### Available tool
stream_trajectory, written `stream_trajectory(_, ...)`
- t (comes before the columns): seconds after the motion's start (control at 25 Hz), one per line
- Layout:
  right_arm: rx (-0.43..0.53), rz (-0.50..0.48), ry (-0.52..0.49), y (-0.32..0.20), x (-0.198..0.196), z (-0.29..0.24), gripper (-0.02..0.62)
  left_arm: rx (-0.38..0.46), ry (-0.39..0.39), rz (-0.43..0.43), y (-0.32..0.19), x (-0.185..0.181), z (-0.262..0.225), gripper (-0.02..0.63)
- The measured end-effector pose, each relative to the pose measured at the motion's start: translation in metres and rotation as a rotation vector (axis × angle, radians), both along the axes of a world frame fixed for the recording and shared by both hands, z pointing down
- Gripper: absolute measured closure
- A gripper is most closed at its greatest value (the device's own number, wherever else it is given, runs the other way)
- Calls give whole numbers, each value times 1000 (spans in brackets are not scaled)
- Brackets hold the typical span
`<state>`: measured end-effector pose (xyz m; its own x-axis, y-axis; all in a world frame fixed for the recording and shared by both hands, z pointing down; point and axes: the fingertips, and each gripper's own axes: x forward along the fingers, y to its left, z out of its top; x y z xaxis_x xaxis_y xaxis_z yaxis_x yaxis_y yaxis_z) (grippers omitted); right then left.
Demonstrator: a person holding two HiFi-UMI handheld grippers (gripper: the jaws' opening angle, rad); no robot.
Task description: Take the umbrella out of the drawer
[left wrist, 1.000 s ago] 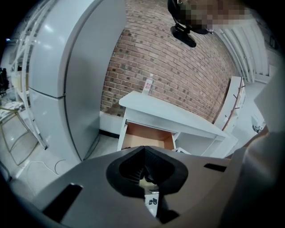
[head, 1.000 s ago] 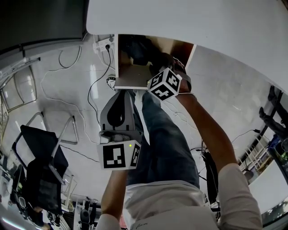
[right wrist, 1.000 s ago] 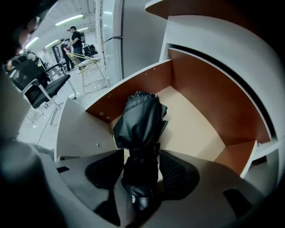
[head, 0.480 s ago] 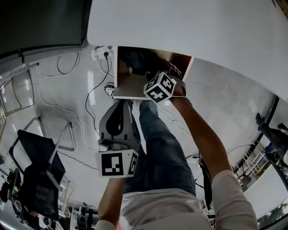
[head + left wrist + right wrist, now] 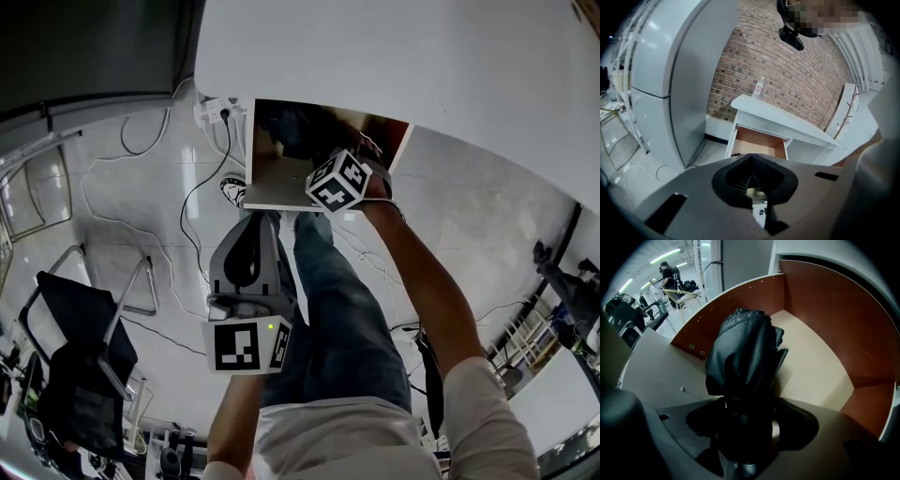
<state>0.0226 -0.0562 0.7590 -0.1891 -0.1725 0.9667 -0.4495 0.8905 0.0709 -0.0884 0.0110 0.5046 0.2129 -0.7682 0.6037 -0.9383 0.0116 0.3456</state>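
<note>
The wooden drawer (image 5: 281,200) stands pulled out from under the white table (image 5: 422,66). A black folded umbrella (image 5: 740,357) lies inside it along the left wall, a dark mass (image 5: 292,127) in the head view. My right gripper (image 5: 746,427) points steeply down into the drawer, its marker cube (image 5: 337,180) over the front right part. Its jaws have just been opening and stand wide, with the umbrella's near end between them. My left gripper (image 5: 249,220) hangs shut in front of the drawer, holding nothing; its own view shows the open drawer (image 5: 759,143) from afar.
A power strip (image 5: 214,94) with loose cables lies on the floor left of the drawer. A black chair (image 5: 84,347) stands at the lower left. My legs (image 5: 347,300) are below the drawer front. A tall grey cabinet (image 5: 661,70) and a brick wall (image 5: 787,70) are beyond.
The right gripper has sunk a little deeper into the drawer. The left gripper has kept its place.
</note>
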Motion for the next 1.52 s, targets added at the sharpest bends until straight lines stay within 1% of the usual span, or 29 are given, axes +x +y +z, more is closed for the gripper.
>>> stream_trajectory(0.72,45,-58,70,-6,-1,10,275,2,19,-21,-2,-16,0,589)
stream_trajectory(0.96,54,-65,69,-5,-4,13,313,6,17,-23,-3,-20,3,590)
stream_trajectory(1.36,44,-43,56,-5,-2,13,342,11,15,-17,0,-17,4,589)
stream_trajectory(1.52,20,-34,36,-4,-1,10,347,14,10,-19,1,-17,1,589)
